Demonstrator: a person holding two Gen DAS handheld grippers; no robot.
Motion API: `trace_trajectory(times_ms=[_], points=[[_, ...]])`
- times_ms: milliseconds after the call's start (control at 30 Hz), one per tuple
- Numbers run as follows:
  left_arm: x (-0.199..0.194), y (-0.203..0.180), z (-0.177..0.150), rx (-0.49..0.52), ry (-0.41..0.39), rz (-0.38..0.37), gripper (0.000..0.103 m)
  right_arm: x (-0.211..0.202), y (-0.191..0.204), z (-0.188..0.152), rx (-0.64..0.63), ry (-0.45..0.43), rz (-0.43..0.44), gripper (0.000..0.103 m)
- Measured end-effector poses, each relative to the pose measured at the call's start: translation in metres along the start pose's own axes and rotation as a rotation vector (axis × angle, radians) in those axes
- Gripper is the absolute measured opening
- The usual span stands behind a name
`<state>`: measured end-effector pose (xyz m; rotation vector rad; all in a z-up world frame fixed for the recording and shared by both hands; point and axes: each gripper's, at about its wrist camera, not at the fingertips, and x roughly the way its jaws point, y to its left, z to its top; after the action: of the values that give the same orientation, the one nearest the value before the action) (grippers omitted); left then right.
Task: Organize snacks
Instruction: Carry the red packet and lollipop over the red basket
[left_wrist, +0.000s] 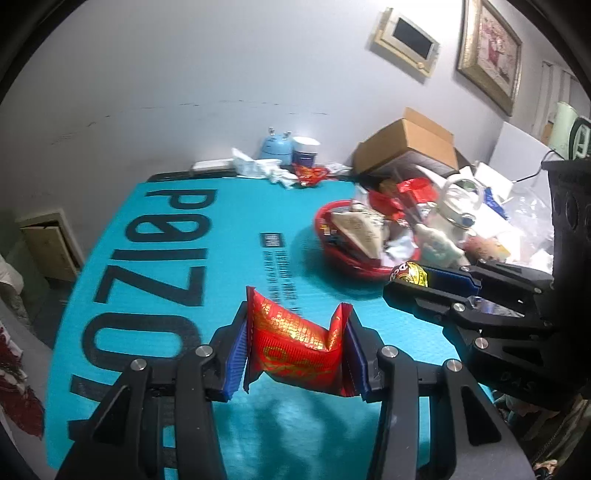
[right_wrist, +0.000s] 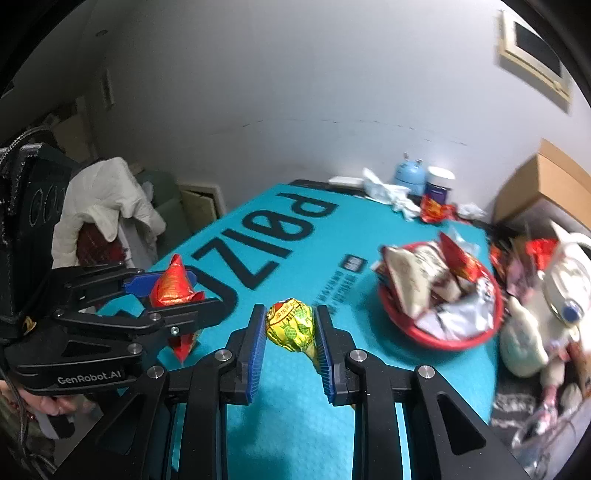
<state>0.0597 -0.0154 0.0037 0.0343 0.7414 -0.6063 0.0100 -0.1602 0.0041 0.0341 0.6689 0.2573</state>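
Red snack packet (left_wrist: 295, 347) sits pinched in the left gripper (left_wrist: 295, 354); right gripper (right_wrist: 291, 332) clamps a yellow lollipop (right_wrist: 290, 325).

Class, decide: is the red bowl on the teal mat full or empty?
Full. The red bowl is heaped with snack packets rising above its rim, seen in both wrist views.

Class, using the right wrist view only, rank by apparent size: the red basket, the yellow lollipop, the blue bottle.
1. red basket
2. yellow lollipop, though it sits nearest the camera in the right gripper
3. blue bottle, farthest away
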Motion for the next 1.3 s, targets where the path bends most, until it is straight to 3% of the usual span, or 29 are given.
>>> trace_trajectory(times_ms=[667,1300], points=[[0.028,-0.066,0.020,0.047,0.021,-0.167,0.046,-0.043,-0.067,-0.031,0.162,-0.012,-0.103,0.025],[0.078,-0.070,0.089,0.080,-0.002,-0.159,0.046,-0.016,-0.128,0.011,0.233,-0.031,-0.200,0.026]])
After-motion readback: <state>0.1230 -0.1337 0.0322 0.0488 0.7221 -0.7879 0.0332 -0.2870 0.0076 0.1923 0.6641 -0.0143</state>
